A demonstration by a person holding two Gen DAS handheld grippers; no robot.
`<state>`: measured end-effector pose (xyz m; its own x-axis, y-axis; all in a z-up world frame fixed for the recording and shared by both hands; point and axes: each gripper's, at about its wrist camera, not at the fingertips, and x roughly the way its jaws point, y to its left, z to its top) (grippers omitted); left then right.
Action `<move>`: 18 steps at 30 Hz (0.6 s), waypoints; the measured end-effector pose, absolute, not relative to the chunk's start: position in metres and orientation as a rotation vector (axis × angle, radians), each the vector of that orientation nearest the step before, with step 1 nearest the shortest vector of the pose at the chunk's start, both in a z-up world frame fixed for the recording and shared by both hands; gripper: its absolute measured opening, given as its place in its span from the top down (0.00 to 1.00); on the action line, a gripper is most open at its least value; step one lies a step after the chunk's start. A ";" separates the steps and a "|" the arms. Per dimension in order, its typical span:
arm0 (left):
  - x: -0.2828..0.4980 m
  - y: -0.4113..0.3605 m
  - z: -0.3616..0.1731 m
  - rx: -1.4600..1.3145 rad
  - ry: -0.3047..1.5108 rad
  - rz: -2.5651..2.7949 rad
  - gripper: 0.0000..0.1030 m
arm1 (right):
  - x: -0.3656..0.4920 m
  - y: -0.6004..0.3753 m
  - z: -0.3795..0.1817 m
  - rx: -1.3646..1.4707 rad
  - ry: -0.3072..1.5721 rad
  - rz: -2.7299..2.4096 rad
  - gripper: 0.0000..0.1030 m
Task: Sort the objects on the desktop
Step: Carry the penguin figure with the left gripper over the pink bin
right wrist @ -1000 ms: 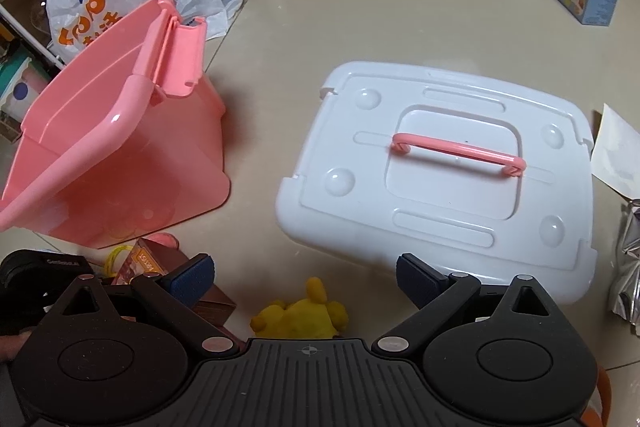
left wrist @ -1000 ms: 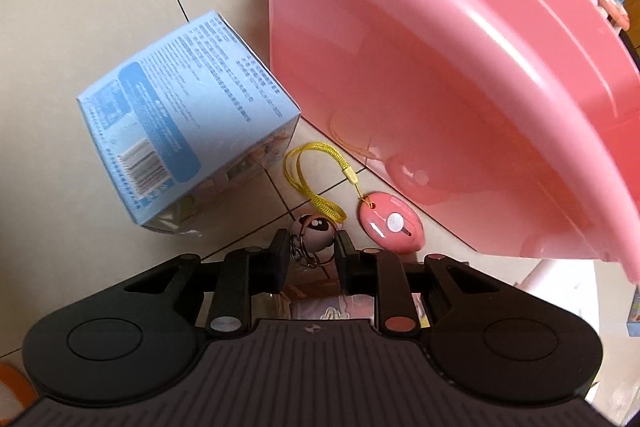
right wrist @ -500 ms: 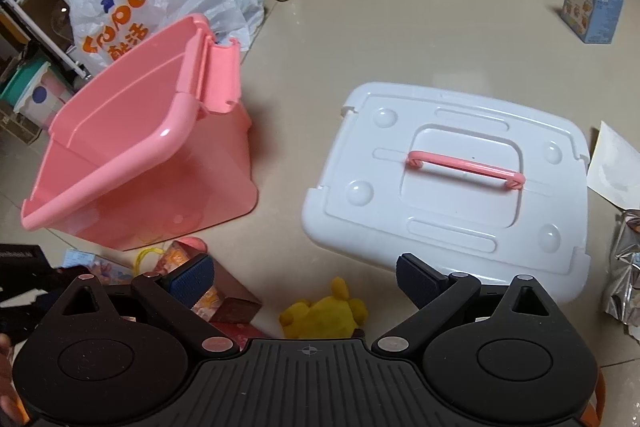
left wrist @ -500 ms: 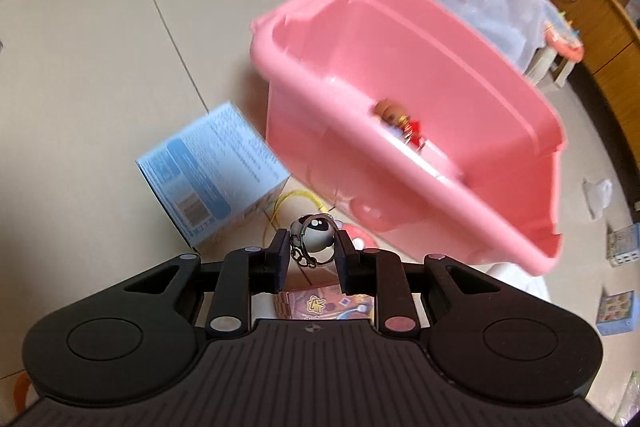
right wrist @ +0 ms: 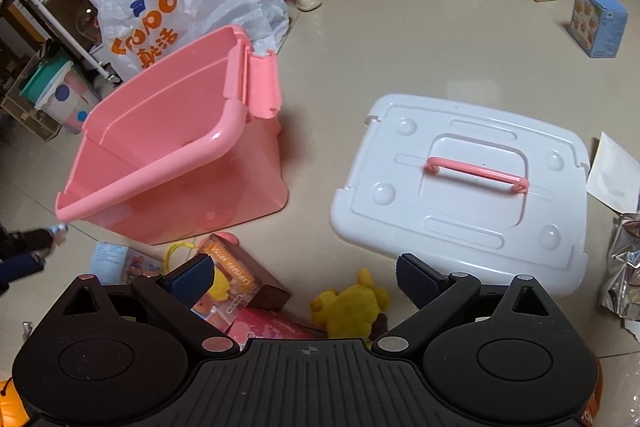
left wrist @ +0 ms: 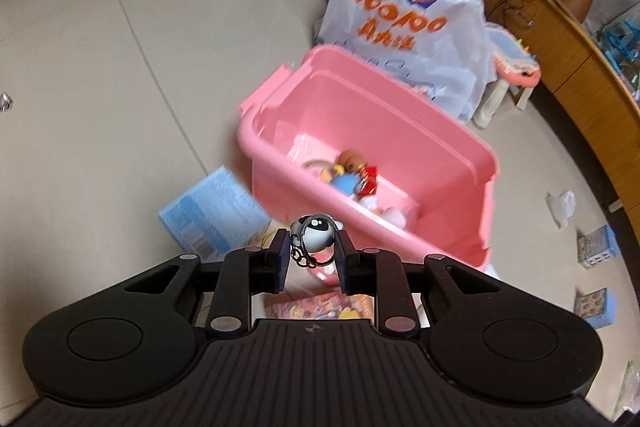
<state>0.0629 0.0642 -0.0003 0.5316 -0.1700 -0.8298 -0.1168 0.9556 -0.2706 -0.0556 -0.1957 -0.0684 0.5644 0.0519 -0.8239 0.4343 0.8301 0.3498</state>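
The left tongs [left wrist: 311, 250] were clamped on a small round keychain figure [left wrist: 316, 238], its head poking above the tips and its ring and chain [left wrist: 299, 255] dangling between the fingers. From that grip the pink bin [left wrist: 476, 163] lay toward 1 o'clock in the left wrist view, its near rim just past the figure. The figure was not yet over the opening; it hung outside the near wall. The bin's long axis ran from 10 o'clock to 4 o'clock in that view, so a carry toward 1 o'clock would cross the rim nearly square-on. Inside, a few small toys [left wrist: 352, 175] were heaped against the near wall.

The figure is close to a ball, with no real long axis. Its face pointed up toward 12 o'clock, away from the camera's base. The chain is the only loose part and could snag on the rim, I judge.

The right tongs [right wrist: 307, 273] stood wide open and held nothing. They hovered over a yellow plush [right wrist: 352, 303] at 6 o'clock, with an orange box [right wrist: 236, 275] toward 7 o'clock and the white lid [right wrist: 464, 183] toward 1 o'clock. In the right view the bin [right wrist: 224, 131] lay at 10 o'clock, farther from the right tongs. The left tongs were the nearer pair. A blue box [left wrist: 216, 215] lay on the floor at the bin's near-left corner.
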 end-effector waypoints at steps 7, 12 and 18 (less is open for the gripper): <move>0.072 0.063 0.041 -0.294 0.947 -0.058 0.76 | -0.055 -0.190 -0.061 0.555 0.947 -0.211 0.06; 0.083 0.057 0.060 -0.261 0.933 -0.064 0.76 | -0.053 -0.189 -0.062 0.546 0.953 -0.192 0.06; 0.096 0.042 0.070 -0.237 0.923 -0.090 0.76 | -0.054 -0.191 -0.074 0.556 0.971 -0.220 0.06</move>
<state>0.0957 0.0423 0.0698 0.6021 -0.1781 -0.7783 -0.0245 0.9702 -0.2409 -0.0537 -0.1914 -0.0743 0.5554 0.0663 -0.8289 0.4175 0.8398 0.3470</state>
